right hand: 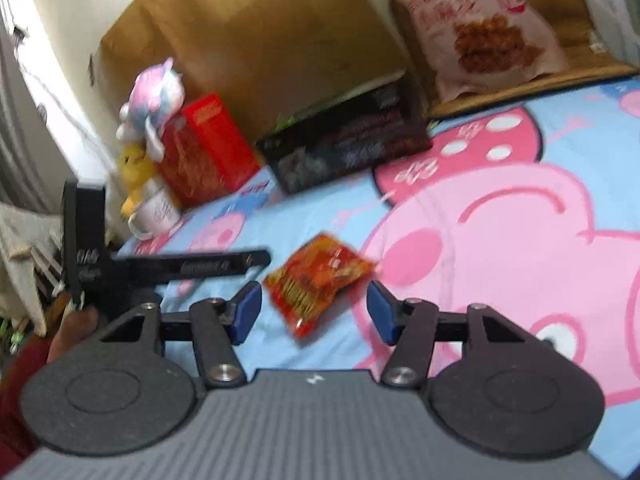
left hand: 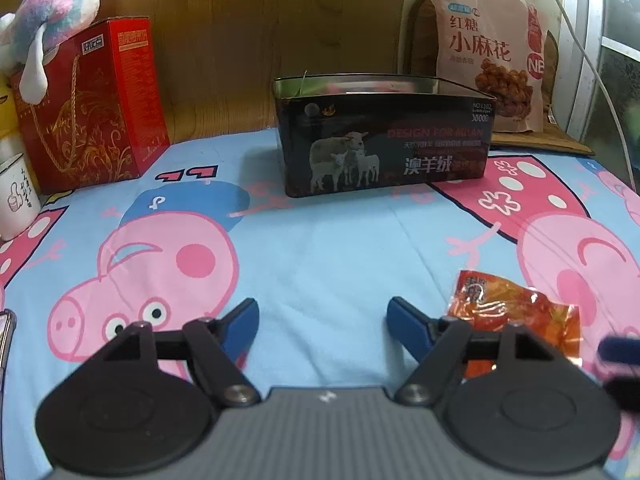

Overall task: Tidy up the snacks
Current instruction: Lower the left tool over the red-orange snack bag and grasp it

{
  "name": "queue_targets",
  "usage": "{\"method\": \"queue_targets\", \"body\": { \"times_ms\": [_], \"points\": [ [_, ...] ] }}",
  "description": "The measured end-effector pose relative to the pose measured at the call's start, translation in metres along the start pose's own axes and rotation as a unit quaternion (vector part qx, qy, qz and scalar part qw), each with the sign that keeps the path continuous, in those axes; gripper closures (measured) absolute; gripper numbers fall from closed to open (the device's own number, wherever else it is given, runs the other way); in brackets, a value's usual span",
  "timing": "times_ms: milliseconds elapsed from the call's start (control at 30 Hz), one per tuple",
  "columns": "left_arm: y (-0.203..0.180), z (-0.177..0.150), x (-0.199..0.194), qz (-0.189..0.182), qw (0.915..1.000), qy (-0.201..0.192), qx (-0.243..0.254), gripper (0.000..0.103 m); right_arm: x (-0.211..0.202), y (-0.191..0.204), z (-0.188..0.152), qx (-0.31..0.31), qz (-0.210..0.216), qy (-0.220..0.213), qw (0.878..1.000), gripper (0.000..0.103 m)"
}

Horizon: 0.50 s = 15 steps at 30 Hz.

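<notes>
1. At the far left, your red gift box [left hand: 88,108] stands on the cartoon-print sheet [left hand: 320,248] with a plush toy [left hand: 48,12] on top and a white mug [left hand: 16,200] just beside it. None of these looks like part of the sorting.
2. Your left gripper [left hand: 322,320] hangs over bare sheet, jaws open, with nothing between them.
3. The black tin [left hand: 384,136] sits far centre with its lid off. From the left wrist view you can glimpse something pink and a thin green stem inside, but what it holds is too hidden to name. I judge this to be the place for the snacks, so some may already be in.
4. The small red-orange snack packet [right hand: 320,280] lies flat on the sheet, near you and just right of the left gripper. It is well apart from the tin, so it is not yet put away.
5. Your right gripper [right hand: 314,308] points at that packet, jaws open on either side of its near end and not pressing on it. The view is blurred, so contact is hard to rule out entirely.
6. At the far right, the large pink snack bag [left hand: 488,52] leans upright behind the tin, outside it. At least the packet is left, perhaps this bag too.
</notes>
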<state>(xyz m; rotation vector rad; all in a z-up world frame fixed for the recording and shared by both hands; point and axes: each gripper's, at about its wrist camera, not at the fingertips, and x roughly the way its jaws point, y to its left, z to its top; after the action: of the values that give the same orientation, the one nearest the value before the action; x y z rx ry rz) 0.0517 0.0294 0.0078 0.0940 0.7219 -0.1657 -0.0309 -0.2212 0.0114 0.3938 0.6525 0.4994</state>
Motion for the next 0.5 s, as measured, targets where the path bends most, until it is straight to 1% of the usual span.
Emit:
{"method": "queue_targets", "body": {
  "times_ms": [67, 133, 200, 233, 267, 300, 333, 400, 500],
  "points": [
    [0.001, -0.001, 0.0, -0.001, 1.0, -0.001, 0.0, 0.03, 0.005, 0.003, -0.003, -0.01, 0.009, 0.016, 1.0, 0.042],
    [0.002, -0.001, 0.0, -0.002, 1.0, -0.003, 0.001, 0.028, 0.013, 0.007, -0.003, -0.017, 0.006, 0.025, 1.0, 0.043],
    [0.002, -0.002, 0.0, 0.0, 1.0, -0.005, 0.002, 0.027, 0.018, 0.012, -0.002, -0.03, -0.007, 0.015, 0.999, 0.045],
    [0.002, -0.002, 0.0, 0.0, 1.0, -0.005, 0.001, 0.026, 0.02, 0.014, -0.001, -0.04, -0.026, 0.008, 0.999, 0.045],
    [0.003, -0.002, 0.0, -0.001, 1.0, -0.006, 0.001, 0.026, 0.021, 0.018, -0.001, -0.055, -0.061, -0.008, 0.997, 0.045],
    [0.003, -0.002, 0.0, -0.001, 1.0, -0.006, 0.001, 0.026, 0.023, 0.02, 0.0, -0.07, -0.086, -0.015, 0.994, 0.043],
    [0.003, -0.002, 0.0, -0.001, 1.0, -0.007, 0.001, 0.026, 0.025, 0.02, 0.0, -0.078, -0.09, -0.016, 0.993, 0.044],
    [0.003, -0.003, 0.0, -0.001, 1.0, -0.009, 0.001, 0.025, 0.023, 0.018, -0.002, -0.069, -0.077, -0.015, 0.994, 0.043],
    [0.003, -0.003, 0.001, 0.0, 0.9999, -0.011, 0.0, 0.022, 0.021, 0.014, -0.005, -0.07, -0.074, -0.021, 0.995, 0.043]
  ]
}}
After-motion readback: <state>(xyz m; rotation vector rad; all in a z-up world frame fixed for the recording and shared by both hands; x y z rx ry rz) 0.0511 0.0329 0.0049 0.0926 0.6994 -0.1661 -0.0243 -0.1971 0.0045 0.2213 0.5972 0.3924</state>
